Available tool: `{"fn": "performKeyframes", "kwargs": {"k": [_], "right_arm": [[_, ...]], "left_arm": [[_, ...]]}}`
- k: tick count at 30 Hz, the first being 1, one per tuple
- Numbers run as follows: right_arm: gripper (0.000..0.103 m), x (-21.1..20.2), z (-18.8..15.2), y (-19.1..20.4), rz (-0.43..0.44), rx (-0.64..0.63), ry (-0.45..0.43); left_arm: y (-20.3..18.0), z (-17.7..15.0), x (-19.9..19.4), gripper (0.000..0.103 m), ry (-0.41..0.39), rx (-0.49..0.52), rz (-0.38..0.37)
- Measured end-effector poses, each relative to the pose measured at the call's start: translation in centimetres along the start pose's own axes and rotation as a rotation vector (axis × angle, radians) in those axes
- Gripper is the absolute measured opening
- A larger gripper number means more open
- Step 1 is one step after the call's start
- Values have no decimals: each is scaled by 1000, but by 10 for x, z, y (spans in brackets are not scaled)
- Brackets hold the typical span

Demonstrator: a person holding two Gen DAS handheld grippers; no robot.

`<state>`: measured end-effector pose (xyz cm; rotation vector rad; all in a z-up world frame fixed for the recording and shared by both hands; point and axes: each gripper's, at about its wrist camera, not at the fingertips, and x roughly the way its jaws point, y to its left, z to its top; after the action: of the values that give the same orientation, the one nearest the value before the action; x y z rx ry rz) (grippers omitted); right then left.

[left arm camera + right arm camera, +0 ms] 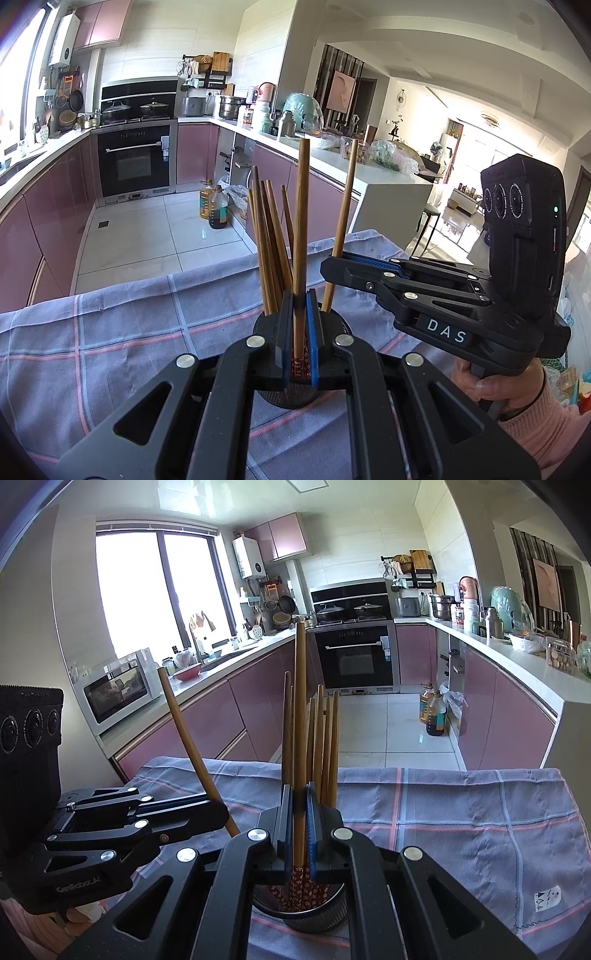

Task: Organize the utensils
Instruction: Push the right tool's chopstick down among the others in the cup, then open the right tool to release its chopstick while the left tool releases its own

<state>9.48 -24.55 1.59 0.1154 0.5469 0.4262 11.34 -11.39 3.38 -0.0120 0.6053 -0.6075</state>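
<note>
Fingers, left gripper point(300, 339): pinching one chopstick point(302, 221), standing upright.
Fingers, right gripper point(299, 834): clamping another chopstick point(300, 716), pointing up.
Holder point(301, 915): sitting on the tabletop cloth point(461, 819).

- I take the utensil holder point(300, 910) as my landmark; it stands on the cloth point(461, 823).
- Several chopsticks point(325, 746) stand inside it.
- My right gripper point(299, 834) sits directly above it, pinching one chopstick point(300, 716) upright.
- My left gripper point(221, 812) is just left of it, gripping a tilted chopstick point(184, 731).
</note>
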Motion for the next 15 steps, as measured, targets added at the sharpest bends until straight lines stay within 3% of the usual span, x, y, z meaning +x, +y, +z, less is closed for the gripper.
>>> {"fn": "performKeyframes", "kwargs": {"k": [15], "right_arm": [[6,12,-7,4,-3,-15,40]], "left_arm": [[0,-5,12,8,29,7,0]]}}
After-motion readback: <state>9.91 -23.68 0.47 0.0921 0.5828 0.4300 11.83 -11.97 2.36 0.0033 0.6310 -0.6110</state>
